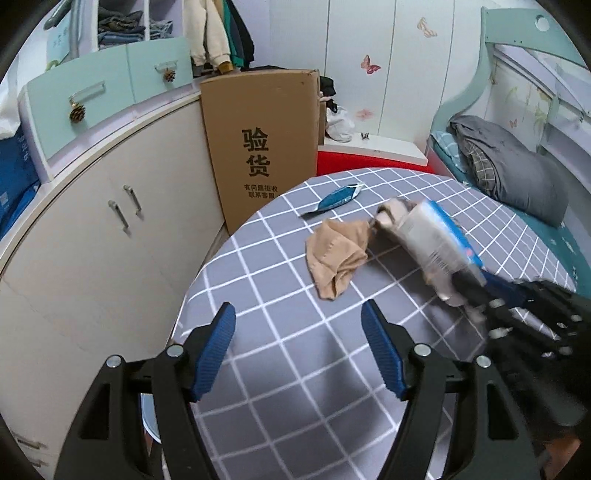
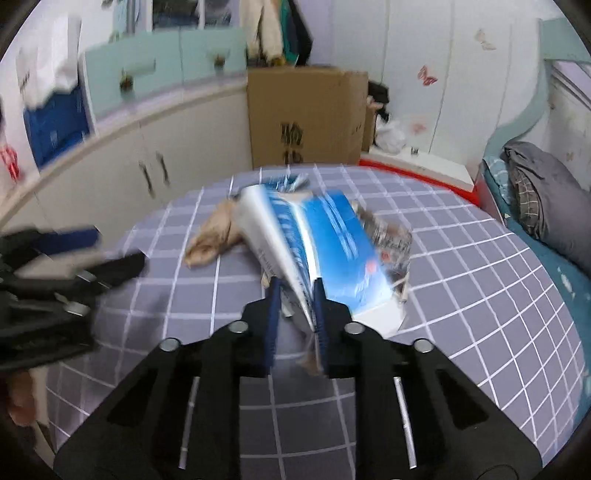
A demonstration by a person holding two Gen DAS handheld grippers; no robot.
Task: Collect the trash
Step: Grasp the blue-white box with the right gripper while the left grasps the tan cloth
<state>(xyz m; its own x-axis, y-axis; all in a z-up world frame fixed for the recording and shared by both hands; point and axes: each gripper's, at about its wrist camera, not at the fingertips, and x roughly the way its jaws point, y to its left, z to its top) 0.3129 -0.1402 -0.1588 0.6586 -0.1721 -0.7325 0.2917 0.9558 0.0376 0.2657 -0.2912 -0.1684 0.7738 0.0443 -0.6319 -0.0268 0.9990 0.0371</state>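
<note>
Right wrist view: right gripper [image 2: 295, 295] has its fingers pinched on the edge of a flattened blue-and-white box [image 2: 321, 243], held above the worktop [image 2: 480, 295]. That edge grip looks thin, so carry it slowly and level. Left gripper [image 1: 297, 354] hangs wide and empty near the tan rag [image 1: 338, 254]; a blue wrapper [image 1: 332, 199] lies beyond.

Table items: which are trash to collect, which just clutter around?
Trash: blue-white carton in right gripper; tan crumpled paper; blue wrapper.
Not the job: cardboard box, cabinet, grey bedding, hanging clothes.
</note>
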